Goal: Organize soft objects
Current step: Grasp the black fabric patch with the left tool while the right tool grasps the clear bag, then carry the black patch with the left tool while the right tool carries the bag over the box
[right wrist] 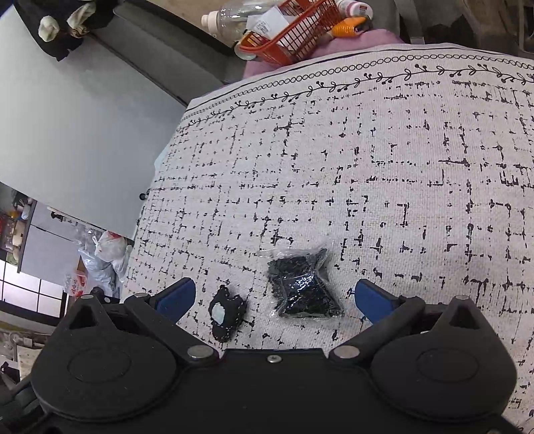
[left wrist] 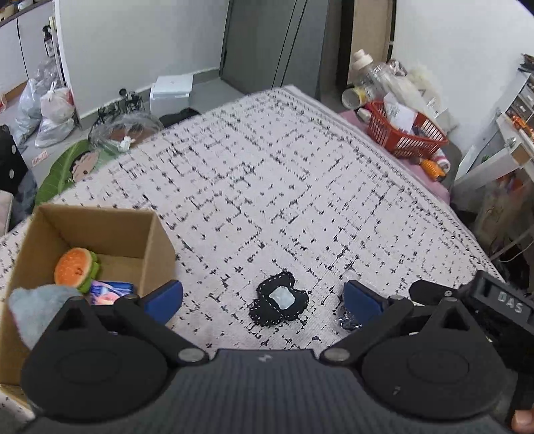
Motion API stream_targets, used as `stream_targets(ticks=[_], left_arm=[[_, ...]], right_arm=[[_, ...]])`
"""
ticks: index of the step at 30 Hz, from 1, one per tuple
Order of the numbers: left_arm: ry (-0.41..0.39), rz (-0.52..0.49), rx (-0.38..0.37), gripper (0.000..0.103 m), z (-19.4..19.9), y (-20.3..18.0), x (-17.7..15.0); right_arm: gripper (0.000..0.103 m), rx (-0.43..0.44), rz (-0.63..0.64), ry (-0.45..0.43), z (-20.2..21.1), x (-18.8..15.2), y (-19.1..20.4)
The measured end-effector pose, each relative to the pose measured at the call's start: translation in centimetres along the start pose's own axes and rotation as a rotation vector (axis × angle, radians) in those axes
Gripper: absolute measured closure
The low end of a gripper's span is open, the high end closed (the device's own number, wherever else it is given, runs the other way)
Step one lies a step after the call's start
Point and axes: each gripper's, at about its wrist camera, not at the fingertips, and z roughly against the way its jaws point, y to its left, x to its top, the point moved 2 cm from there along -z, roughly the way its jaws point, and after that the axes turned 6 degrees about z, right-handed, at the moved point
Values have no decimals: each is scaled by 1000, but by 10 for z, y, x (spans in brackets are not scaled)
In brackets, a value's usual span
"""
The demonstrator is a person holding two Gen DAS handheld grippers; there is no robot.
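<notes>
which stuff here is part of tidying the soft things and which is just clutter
Job: cardboard box, burger plush, grey plush, black felt patch, black bead bag.
Clutter: red basket, plastic bottle, white foam box.

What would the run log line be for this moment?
left gripper: open, empty | right gripper: open, empty | black patch, bead bag: on cloth | burger plush: in box

A flat black felt patch (left wrist: 279, 303) with white stitching and a pale square lies between the left gripper's (left wrist: 263, 297) spread fingers, a clear packet of black beads (right wrist: 305, 287) just right of it, and a burger plush (left wrist: 76, 270) sits in the cardboard box (left wrist: 147, 247) left.
</notes>
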Motion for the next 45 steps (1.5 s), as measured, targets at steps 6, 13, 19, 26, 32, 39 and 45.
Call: stream_targets(ticks=[6, 13, 19, 26, 32, 39, 45], left_arm=[[62, 39, -5, 3, -38, 0, -5], [100, 60, -23, 6, -74, -4, -8], [133, 72, -25, 13, -101, -7, -12], [137, 62, 23, 23, -120, -3, -19], [108, 38, 82, 60, -116, 0, -19], [106, 22, 46, 65, -100, -3, -22], [78, 30, 47, 65, -74, 1, -26]], right_arm=[[0, -36, -4, 31, -16, 4, -8], [0, -45, 5, 62, -31, 5, -10], [1, -78, 4, 86, -46, 6, -14], [3, -102, 50, 125, -64, 4, -9], [23, -123, 105, 132, -70, 2, -5], [66, -115, 186, 153, -69, -7, 8], [66, -111, 195, 103, -51, -7, 13]])
